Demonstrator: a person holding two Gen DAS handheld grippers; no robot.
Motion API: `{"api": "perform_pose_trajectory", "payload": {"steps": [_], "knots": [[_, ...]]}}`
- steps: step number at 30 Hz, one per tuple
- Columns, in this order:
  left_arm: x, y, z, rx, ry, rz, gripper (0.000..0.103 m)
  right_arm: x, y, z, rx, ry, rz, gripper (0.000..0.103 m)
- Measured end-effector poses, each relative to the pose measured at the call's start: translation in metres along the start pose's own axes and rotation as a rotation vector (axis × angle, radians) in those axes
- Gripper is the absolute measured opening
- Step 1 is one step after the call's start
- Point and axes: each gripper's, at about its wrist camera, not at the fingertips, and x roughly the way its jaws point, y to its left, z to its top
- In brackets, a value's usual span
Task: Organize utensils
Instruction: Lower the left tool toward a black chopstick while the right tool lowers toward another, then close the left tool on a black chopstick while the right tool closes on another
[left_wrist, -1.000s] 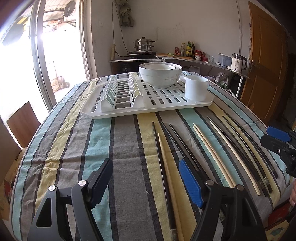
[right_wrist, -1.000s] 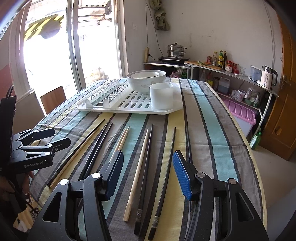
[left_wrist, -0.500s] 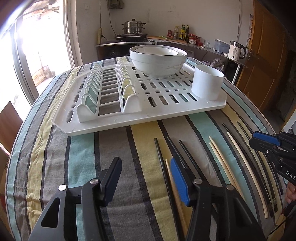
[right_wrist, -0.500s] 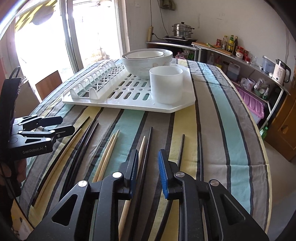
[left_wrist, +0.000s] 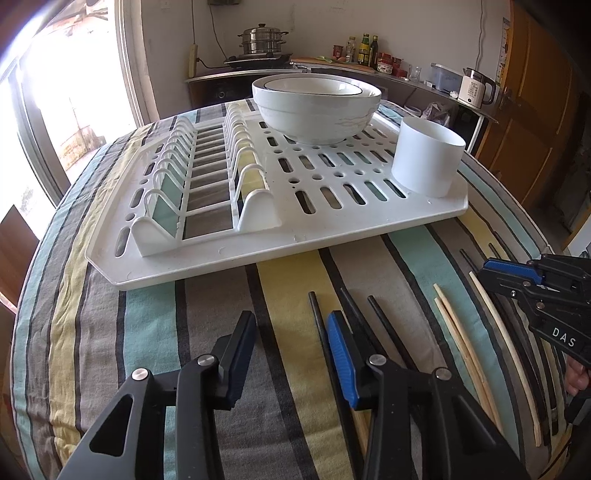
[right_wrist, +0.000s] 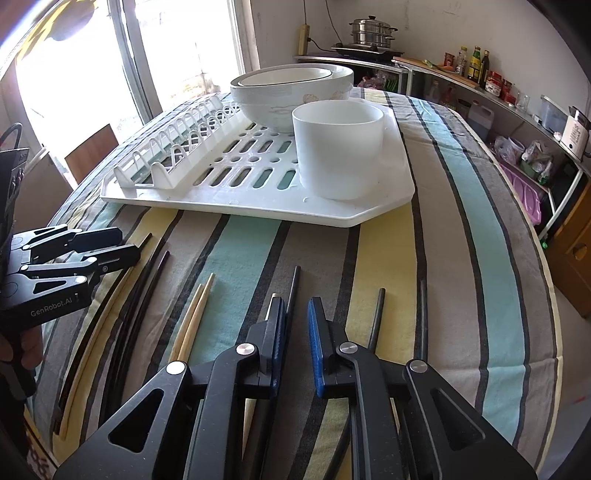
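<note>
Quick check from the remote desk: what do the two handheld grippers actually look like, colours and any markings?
Both are black plastic with triangular cut-outs in the finger arms and silver pivot bolts. The left gripper and right gripper each carry ribbed blue pads on the fingers' inner faces. Seen from the other side, the left body reads "GenRobot.AI" in white; the right body shows "DAS". No sleeves visible.

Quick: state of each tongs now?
Left tongs: open, just closing, nothing pinched between.
Right tongs: open, just closing around thin black chopstick, not gripped.
</note>
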Motion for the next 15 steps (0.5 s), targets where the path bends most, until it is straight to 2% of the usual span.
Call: {"api": "perform_pose_trajectory", "payload": {"steps": [3,9,11,15], "knots": [[0.001,-0.003,0.001,0.012,0.006,0.019,0.039,0.003,0.001,0.003,-0.009,0.005,-0.011,0.013],[0.000,-0.013,-0.001,0.042,0.008,0.032,0.027,0.006,0.008,0.008,-0.044,0.023,-0.049,0.013],[-0.001,-0.017,-0.002,0.057,0.007,0.035,0.022,0.006,0.010,0.009,-0.051,0.027,-0.045,0.006],[0.001,-0.022,0.001,0.074,0.018,0.036,0.016,0.007,0.012,0.010,-0.062,0.029,-0.051,0.005]]}}
